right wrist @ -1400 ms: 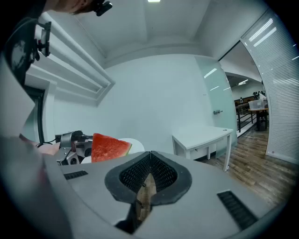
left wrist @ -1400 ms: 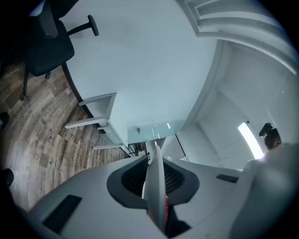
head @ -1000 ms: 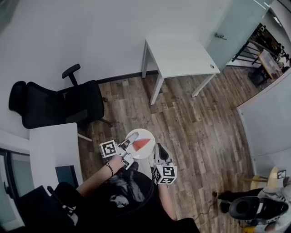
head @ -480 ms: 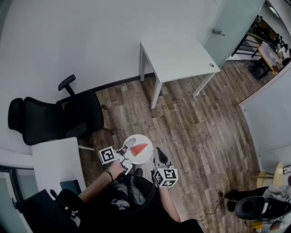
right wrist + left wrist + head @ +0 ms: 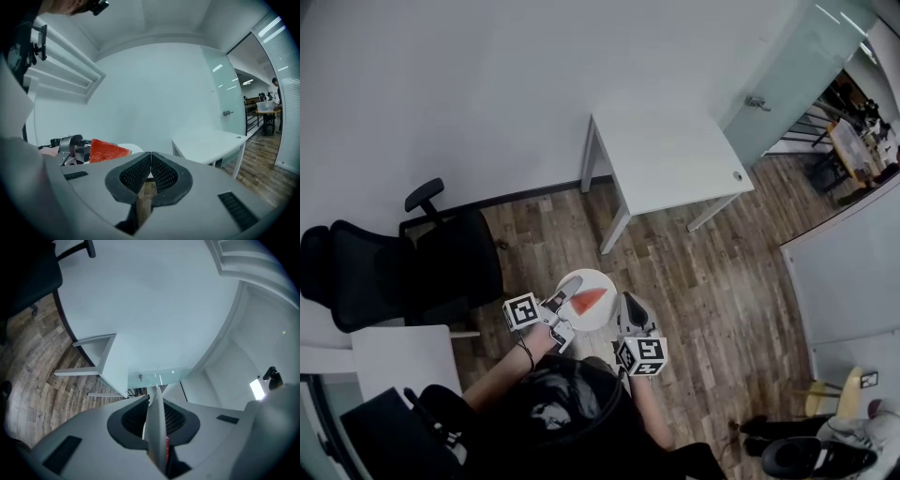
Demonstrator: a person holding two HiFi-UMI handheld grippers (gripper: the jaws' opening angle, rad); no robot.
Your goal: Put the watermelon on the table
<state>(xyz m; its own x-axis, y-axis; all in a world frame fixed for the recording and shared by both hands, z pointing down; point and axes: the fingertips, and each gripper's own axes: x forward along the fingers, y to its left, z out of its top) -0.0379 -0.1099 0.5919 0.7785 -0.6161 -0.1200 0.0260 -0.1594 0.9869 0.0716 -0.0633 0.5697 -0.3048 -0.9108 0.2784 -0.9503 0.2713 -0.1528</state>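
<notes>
A red watermelon slice [image 5: 590, 299] lies on a small white plate [image 5: 602, 314] held in front of the person's body above the wood floor. My left gripper [image 5: 571, 294] is shut on the plate's left rim; in the left gripper view the plate [image 5: 156, 425] stands edge-on between the pads. My right gripper [image 5: 629, 304] is shut and empty just right of the plate. From the right gripper view the slice [image 5: 107, 151] and the left gripper [image 5: 70, 145] show at left of my right gripper [image 5: 151, 162]. The white table [image 5: 667, 157] stands ahead against the wall.
A black office chair [image 5: 398, 272] stands at left by the wall. A second white desk [image 5: 401, 362] is at the lower left. A glass door [image 5: 780, 82] is beyond the table. A black helmet-like object [image 5: 802, 457] lies at the bottom right.
The person has walked toward the white table, which now sits lower and nearer in the head view. Both grippers and the plate with the slice keep their pose before the body.
</notes>
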